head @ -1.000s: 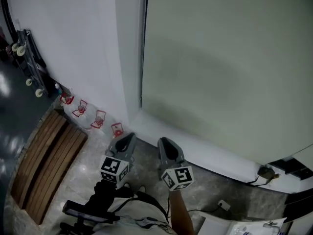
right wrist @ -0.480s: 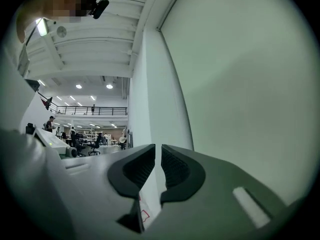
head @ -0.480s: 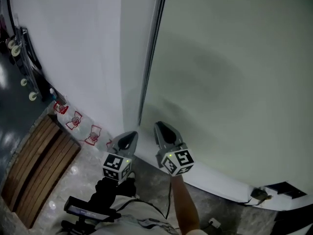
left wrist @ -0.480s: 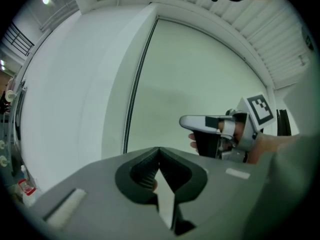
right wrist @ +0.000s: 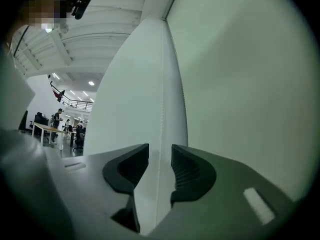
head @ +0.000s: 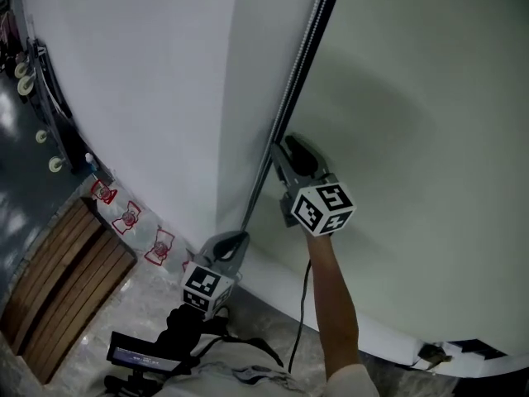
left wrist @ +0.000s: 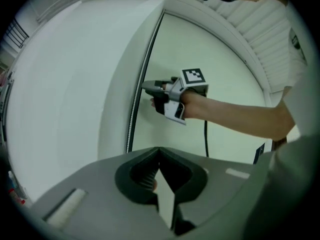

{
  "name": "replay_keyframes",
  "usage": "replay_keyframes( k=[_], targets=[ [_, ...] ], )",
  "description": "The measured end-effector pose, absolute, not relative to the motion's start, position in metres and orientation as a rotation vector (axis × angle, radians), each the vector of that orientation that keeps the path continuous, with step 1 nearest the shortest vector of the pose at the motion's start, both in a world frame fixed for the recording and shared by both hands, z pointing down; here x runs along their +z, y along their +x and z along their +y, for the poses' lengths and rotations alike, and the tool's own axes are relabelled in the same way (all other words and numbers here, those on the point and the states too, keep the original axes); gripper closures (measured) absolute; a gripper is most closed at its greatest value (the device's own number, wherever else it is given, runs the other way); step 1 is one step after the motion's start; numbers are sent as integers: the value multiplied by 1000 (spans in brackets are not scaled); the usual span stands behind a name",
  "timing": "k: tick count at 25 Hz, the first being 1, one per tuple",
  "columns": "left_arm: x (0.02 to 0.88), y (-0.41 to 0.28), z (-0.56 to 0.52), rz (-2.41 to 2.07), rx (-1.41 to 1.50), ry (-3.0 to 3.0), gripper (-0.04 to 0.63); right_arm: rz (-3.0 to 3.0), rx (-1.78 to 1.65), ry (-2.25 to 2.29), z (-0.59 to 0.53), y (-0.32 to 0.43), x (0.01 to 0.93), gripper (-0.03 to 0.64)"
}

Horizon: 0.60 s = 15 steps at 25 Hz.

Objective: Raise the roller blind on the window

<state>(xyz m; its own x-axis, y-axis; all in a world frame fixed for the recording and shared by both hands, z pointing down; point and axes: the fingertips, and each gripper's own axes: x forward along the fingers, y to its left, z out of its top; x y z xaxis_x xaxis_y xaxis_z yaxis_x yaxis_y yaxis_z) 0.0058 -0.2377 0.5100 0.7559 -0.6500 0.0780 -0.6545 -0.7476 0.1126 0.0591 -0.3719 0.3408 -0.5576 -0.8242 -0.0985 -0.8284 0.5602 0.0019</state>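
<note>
The left gripper (head: 231,241) sits low, jaws together. The higher right gripper (head: 291,145) has just been opening its jaws, with the bead chain (right wrist: 161,104) between them.

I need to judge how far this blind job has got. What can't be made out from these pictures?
The window glass: every view, covered by the lowered roller blind.
The top roller: head view, cut off by the top edge.
The bead chain, lower end: head view, hidden behind the left gripper. The left gripper view shows shut jaws, but not whether they pinch the chain.
</note>
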Motion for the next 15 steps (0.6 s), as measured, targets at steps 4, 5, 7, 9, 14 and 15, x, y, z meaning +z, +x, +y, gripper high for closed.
replay_keyframes(
  k=[4, 5, 7, 9, 14, 15],
  targets=[
    [511, 8, -250, -1079, 68, 2807, 595, 2741, 49, -1301, -403, 49, 316, 492],
    [510, 9, -251, -1085, 68, 2810, 595, 2747, 45, -1266, -405, 46, 312, 495],
    [507, 11, -254, -1101, 69, 2821, 595, 2743, 64, -1232, -405, 41, 306, 524],
    [506, 10, -255, -1116, 78, 2818, 595, 2743, 95, -1194, -398, 38, 302, 609],
    [497, 30, -245, -1164, 43, 2833, 595, 2810, 106, -1014, -339, 53, 304, 611],
    [493, 35, -245, -1161, 31, 2839, 593, 2827, 100, -980, -326, 57, 303, 611]
  ],
)
